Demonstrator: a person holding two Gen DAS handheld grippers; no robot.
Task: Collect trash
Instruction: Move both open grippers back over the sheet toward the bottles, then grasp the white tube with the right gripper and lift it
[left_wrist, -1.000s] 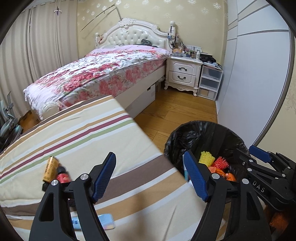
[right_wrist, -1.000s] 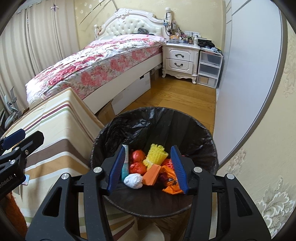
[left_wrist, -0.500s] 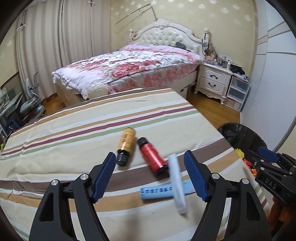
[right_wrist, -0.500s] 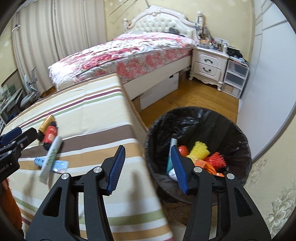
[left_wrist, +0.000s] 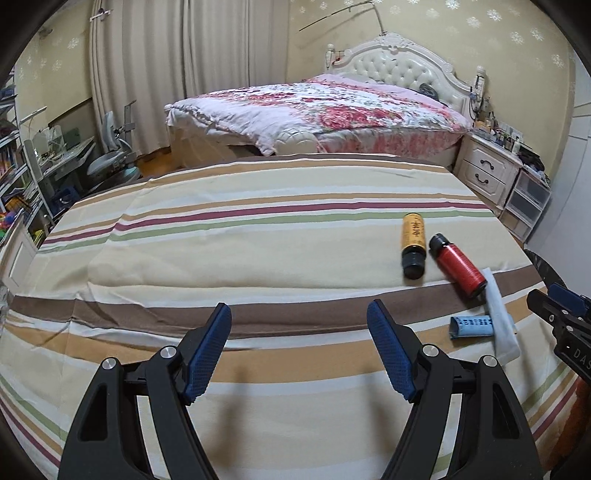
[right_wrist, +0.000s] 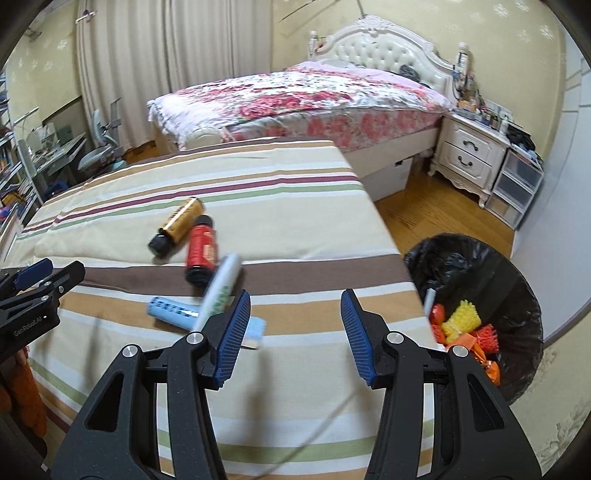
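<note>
Both sets of fingers stand apart with nothing between them: the left gripper (left_wrist: 299, 350) hangs over bare striped cloth, the right gripper (right_wrist: 295, 336) over the counter's near edge (right_wrist: 332, 406), its left finger just in front of the white tube (right_wrist: 221, 291). The remaining trash lies clustered on the counter: the white tube across a blue tube (right_wrist: 173, 312), with a red bottle (right_wrist: 201, 249) and a yellow bottle (right_wrist: 181, 221) just beyond, and the lined bin (right_wrist: 517, 295) beside the counter already holding bright scraps. To pick cleanly, I judge the right fingers should straddle the top-lying white tube across its width and lift it first, since dragging it could roll the round bottles beside it.
</note>
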